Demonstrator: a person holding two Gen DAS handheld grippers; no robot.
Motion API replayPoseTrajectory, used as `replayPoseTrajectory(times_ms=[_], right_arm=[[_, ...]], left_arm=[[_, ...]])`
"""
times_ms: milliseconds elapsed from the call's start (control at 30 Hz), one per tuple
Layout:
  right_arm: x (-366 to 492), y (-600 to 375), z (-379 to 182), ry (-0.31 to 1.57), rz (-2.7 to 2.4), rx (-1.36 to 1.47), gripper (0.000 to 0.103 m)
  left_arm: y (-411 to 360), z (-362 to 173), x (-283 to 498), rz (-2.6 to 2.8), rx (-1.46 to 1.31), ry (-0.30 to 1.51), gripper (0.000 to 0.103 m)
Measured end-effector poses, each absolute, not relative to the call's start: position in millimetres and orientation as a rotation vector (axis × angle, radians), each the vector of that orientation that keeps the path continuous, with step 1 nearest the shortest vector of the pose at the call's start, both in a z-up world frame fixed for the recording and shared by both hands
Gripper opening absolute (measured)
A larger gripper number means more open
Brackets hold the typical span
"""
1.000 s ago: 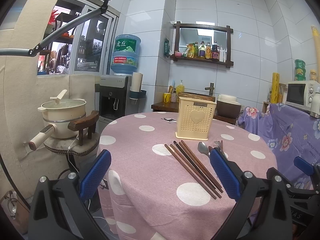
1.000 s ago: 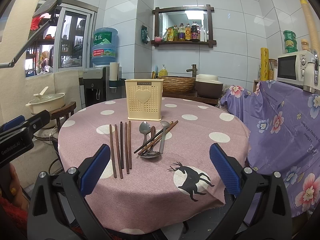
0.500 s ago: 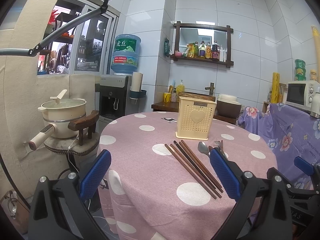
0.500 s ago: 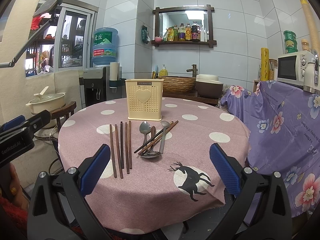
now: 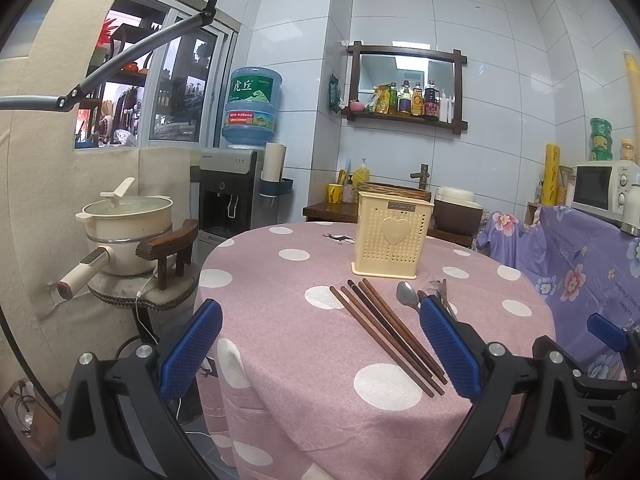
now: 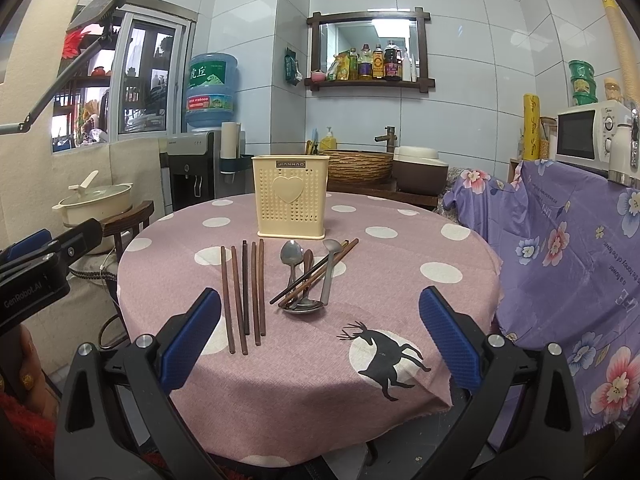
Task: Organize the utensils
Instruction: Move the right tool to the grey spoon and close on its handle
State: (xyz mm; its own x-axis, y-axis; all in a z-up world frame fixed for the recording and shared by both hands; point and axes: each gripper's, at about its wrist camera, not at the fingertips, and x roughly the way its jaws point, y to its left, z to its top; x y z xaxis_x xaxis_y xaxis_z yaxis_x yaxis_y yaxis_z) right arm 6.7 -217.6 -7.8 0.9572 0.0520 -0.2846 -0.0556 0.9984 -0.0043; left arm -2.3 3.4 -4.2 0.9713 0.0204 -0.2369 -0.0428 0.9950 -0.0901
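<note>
A cream perforated utensil holder [image 6: 290,202] [image 5: 392,235] stands upright on the round pink dotted table [image 6: 400,280]. In front of it lie several dark wooden chopsticks [image 6: 244,292] [image 5: 384,330] side by side. To their right is a pile of metal spoons [image 6: 306,276] [image 5: 407,294] with two more chopsticks crossed over them. My right gripper [image 6: 320,340] is open at the table's near edge, short of the utensils. My left gripper [image 5: 320,348] is open too, at the table's left edge, with its right finger beside the chopsticks' near ends. Neither holds anything.
A cream pot [image 5: 128,232] sits on a stool left of the table. A water dispenser [image 5: 228,192] stands behind it. A purple floral cloth [image 6: 568,248] covers furniture on the right, under a microwave [image 6: 588,132]. A phone arm [image 5: 120,60] reaches overhead.
</note>
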Motion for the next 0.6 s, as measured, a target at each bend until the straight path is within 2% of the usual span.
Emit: replayPoseTrajectory(times_ms=[400,600], right_arm=[[17,-218,-15,0.322,0.079,-0.002,0.098],[50,-230,-32,0.429,0.045,0.033,0.098]], left_arm=[[4,-9,2,0.024,-0.094,0.262,0.098],[11,-30,43,0.028,-0.102,0.441,0.098]])
